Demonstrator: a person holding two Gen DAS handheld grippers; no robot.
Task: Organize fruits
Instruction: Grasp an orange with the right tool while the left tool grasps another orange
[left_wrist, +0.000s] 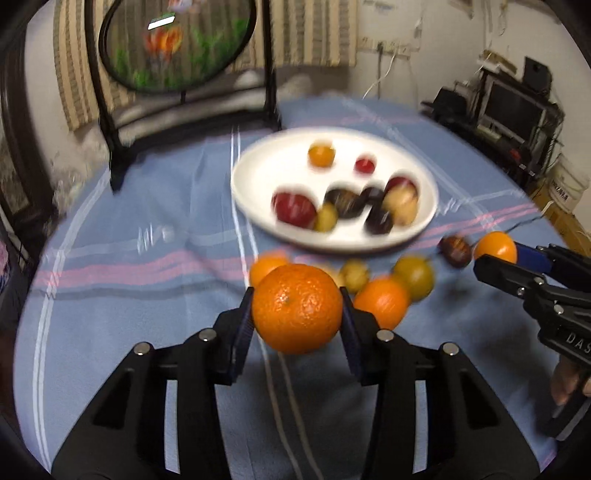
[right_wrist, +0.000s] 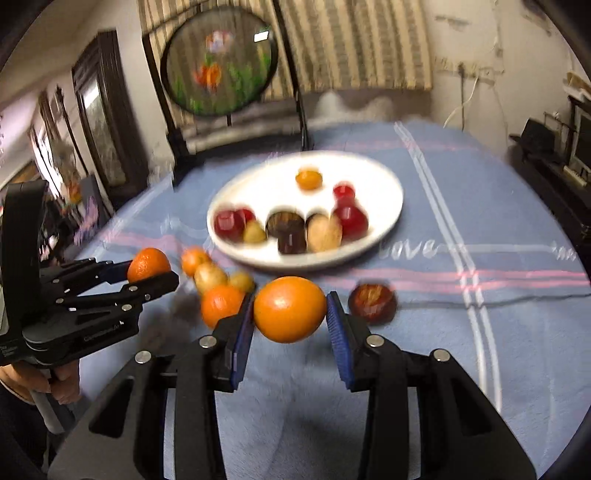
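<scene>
My left gripper (left_wrist: 297, 308) is shut on a rough-skinned orange (left_wrist: 297, 307) and holds it above the blue cloth; it also shows in the right wrist view (right_wrist: 147, 266). My right gripper (right_wrist: 290, 310) is shut on a smooth orange (right_wrist: 290, 309); it shows in the left wrist view (left_wrist: 495, 254) at the right. A white plate (left_wrist: 266, 166) ahead carries several red, dark and yellow fruits and a small orange one (left_wrist: 321, 155). Loose oranges (left_wrist: 382, 301), yellow fruits (left_wrist: 415, 277) and a dark fruit (right_wrist: 371, 301) lie on the cloth before the plate (right_wrist: 384, 184).
A blue striped tablecloth (left_wrist: 147, 295) covers the table. A round painted screen on a black stand (left_wrist: 177, 44) stands at the back left. Dark shelves with electronics (left_wrist: 517, 107) are at the right beyond the table edge.
</scene>
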